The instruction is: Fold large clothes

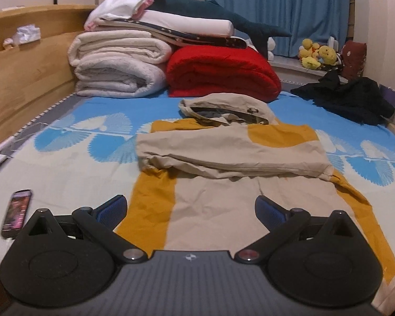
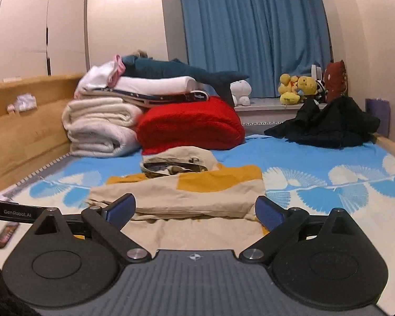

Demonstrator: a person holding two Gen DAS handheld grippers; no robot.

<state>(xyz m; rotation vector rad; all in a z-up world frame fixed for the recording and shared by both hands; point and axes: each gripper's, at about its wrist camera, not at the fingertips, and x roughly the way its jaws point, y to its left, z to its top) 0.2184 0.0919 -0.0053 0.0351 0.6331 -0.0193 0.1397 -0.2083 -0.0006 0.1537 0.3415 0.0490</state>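
A beige and mustard hooded jacket (image 1: 223, 158) lies flat on the bed, hood at the far end, both sleeves folded across its chest. It also shows in the right wrist view (image 2: 187, 192). My left gripper (image 1: 191, 210) is open and empty, hovering over the jacket's near hem. My right gripper (image 2: 194, 210) is open and empty, just above the jacket's lower part. The left gripper's body (image 2: 13, 212) shows at the left edge of the right wrist view.
A phone (image 1: 16, 213) lies on the sheet at near left. Folded white blankets (image 1: 118, 63) and a red blanket (image 1: 221, 73) are stacked at the head end. A dark garment (image 1: 355, 97) lies at far right. A wooden bed frame (image 1: 21, 79) runs along the left.
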